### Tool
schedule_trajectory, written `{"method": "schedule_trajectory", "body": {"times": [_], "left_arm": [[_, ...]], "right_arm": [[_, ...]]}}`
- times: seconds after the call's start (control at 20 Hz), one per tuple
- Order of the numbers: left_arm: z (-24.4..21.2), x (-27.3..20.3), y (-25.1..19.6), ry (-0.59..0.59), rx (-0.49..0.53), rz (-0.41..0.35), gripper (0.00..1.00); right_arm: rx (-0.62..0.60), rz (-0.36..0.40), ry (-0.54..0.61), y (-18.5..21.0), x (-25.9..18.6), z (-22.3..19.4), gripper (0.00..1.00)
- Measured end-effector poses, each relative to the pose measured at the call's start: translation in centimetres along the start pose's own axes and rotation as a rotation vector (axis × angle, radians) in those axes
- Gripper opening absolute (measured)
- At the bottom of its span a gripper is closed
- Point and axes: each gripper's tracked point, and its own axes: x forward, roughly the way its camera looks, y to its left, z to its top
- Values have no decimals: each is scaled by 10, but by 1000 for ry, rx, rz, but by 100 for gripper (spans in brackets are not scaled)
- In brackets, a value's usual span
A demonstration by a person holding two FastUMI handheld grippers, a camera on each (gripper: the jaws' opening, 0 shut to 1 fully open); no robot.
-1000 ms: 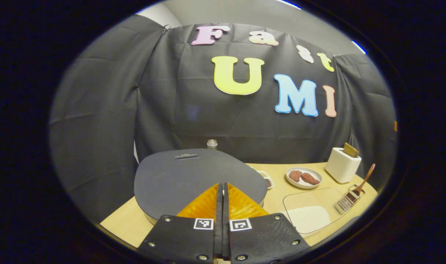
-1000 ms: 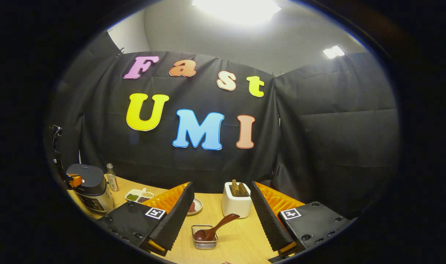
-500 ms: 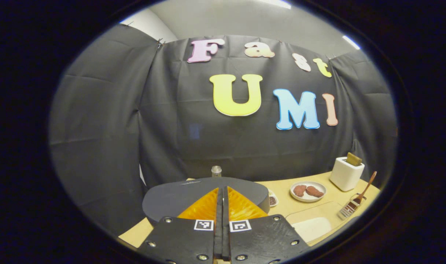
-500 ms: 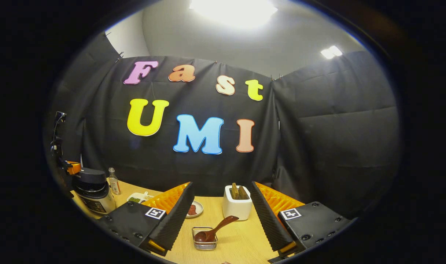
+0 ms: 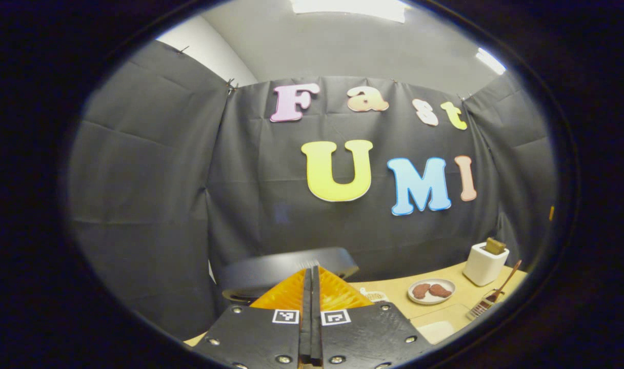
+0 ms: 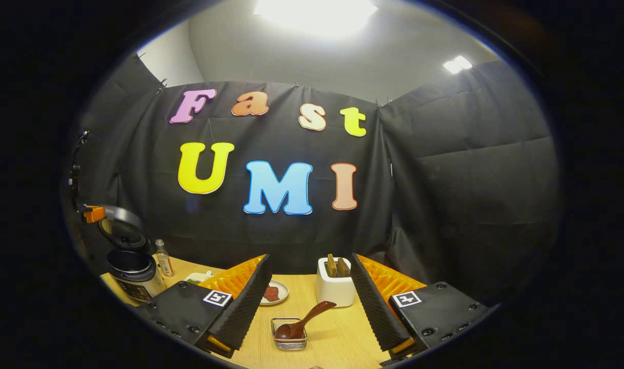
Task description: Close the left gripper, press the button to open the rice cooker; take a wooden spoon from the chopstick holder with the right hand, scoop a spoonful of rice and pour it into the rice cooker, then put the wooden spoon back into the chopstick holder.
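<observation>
Worktop (image 6: 337, 338): a pale wooden surface that carries everything else.
Rice cooker (image 6: 133, 274): stands at the far left of the right gripper view, its round lid (image 6: 121, 233) raised and tilted back so the dark pot mouth is uncovered. In the left gripper view the lid shows edge-on just beyond the fingertips.
Left gripper (image 5: 312, 274): clenched, its two fingers pressed flat together with nothing between them, tips close to the lid's edge.
Right gripper (image 6: 309, 287): released, fingers spread wide and empty, hanging above the worktop.
Toaster (image 6: 335, 287): white, with two brown slices standing in its slots, far between the right gripper's fingers.
Plate (image 5: 431, 291): white, with two reddish-brown pieces, left of the toaster.
Chopstick holder (image 6: 289, 333): a small wire basket lying between the right gripper's fingers.
Wooden spoon (image 6: 304, 320): bowl resting in the chopstick holder, handle slanting up to the right.
Bottle (image 6: 163, 258): small and clear, just right of the rice cooker.
</observation>
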Motion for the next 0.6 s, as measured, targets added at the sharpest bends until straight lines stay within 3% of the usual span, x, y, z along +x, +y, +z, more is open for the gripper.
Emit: {"method": "schedule_trajectory", "body": {"times": [0.2,0.5,0.6], "left_arm": [[36,-30,-1,-45,2,-4,0],[71,-76,14,-105,1,46,80],[75,-91,22,-109,13,68,81]], "right_arm": [[41,12,10,-6,15,-5,98],[83,29,67,-13,45,-34,98],[96,43,108,-12,58,-51,97]]}}
